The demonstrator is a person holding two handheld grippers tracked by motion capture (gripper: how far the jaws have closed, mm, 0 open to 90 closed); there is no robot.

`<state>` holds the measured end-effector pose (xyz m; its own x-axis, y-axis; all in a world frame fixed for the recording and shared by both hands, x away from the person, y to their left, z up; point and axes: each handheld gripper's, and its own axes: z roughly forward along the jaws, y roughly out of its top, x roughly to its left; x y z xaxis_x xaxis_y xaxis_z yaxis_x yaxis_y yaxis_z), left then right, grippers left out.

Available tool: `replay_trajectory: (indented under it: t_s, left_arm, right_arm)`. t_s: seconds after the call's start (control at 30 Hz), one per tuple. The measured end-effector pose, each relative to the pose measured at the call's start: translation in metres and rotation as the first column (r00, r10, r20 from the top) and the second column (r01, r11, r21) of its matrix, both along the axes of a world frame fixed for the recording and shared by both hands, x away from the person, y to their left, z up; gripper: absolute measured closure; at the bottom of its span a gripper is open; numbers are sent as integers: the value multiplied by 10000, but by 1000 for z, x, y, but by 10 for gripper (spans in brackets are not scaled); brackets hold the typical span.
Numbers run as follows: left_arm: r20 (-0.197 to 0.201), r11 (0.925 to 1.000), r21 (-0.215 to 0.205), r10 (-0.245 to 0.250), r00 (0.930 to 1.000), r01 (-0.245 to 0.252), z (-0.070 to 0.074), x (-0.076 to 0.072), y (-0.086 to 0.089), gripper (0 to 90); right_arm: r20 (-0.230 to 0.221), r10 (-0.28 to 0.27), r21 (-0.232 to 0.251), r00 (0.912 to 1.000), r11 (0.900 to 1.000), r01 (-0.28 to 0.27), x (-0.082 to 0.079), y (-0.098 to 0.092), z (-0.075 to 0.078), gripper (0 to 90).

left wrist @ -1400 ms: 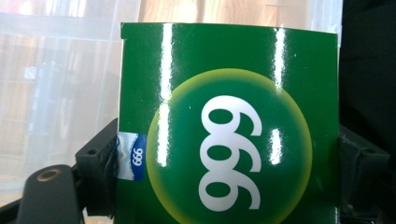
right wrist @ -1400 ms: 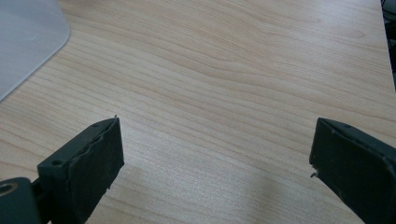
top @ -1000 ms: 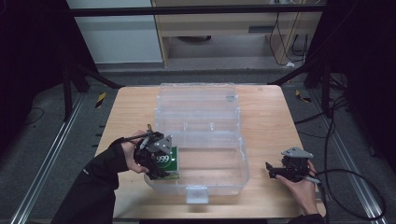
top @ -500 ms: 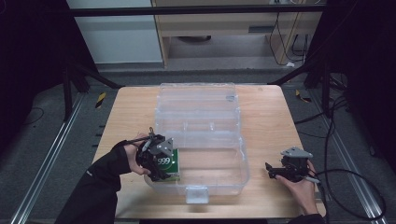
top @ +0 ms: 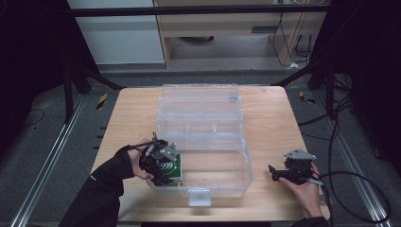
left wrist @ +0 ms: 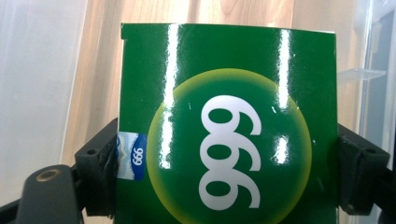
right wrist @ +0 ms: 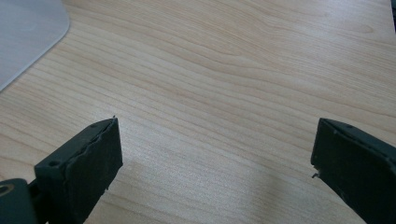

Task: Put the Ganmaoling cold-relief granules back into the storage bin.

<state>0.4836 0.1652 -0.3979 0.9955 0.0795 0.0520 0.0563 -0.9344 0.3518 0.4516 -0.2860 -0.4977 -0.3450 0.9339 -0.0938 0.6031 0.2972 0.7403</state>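
- Glossy green cardboard box (left wrist: 227, 126) marked 999 sits clamped in the left hand-held gripper (top: 161, 163), inside the clear plastic bin's (top: 246, 163) near-left corner.
- Likely step: placing; next, release.
- Right hand-held gripper (top: 279, 172) rests spread apart on the wooden worktop (top: 269, 118).

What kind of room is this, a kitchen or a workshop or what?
Probably a lab or recording workspace, not a kitchen. A pale wooden table stands alone on grey floor inside a black metal frame, loose black cables trail beside it, and a person works with hand-held grippers over a clear plastic storage box.

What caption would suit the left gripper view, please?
Left gripper clamping a green 999 box above the wooden table.
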Motion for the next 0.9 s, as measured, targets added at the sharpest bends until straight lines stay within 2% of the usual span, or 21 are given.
replay_trajectory:
  t_s: [0.43,0.9]
  left_arm:
    - [117,9998,218,-44,9999,42,-1,-2,0,138]
    - [160,10000,50,70,9998,-71,5,-3,5,127]
  right_arm:
    - [-7,14,-13,10000,10000,-14,0,0,0,20]
    - [-24,26,-15,10000,10000,-26,0,0,0,14]
